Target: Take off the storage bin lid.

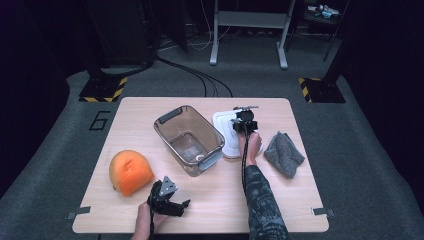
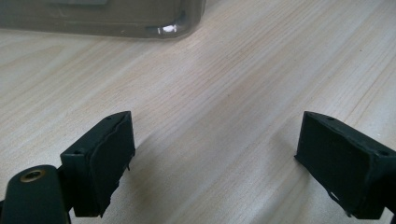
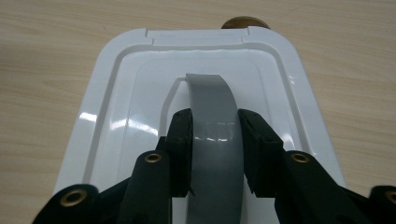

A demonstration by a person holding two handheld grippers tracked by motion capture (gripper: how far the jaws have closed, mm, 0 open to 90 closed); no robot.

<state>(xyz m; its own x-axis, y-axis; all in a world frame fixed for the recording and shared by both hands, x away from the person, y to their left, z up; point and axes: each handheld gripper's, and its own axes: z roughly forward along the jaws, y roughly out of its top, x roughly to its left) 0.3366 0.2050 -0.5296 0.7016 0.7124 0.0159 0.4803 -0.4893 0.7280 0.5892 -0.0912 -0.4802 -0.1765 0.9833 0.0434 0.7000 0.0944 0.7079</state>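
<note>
A white lid [image 1: 221, 125] with a grey strap handle [image 3: 211, 100] is just right of a clear plastic bin [image 1: 167, 120], which stands open and empty at mid-table. My right gripper [image 1: 244, 125] points down over the lid, and its jaws [image 3: 215, 126] are shut on the grey handle from both sides. In the right gripper view the white lid [image 3: 121, 93] spreads out below the jaws, level with the tabletop. My left gripper [image 1: 181, 205] rests near the table's front edge. It is open [image 2: 215, 140] with bare wood between its pads.
An orange rounded object [image 1: 130, 171] sits front left, beside the left gripper. A crumpled grey cloth [image 1: 284, 153] lies right of the lid. A corner of the bin [image 2: 140, 18] is ahead of the left gripper. A brown round spot [image 3: 245, 22] peeks past the lid's far edge.
</note>
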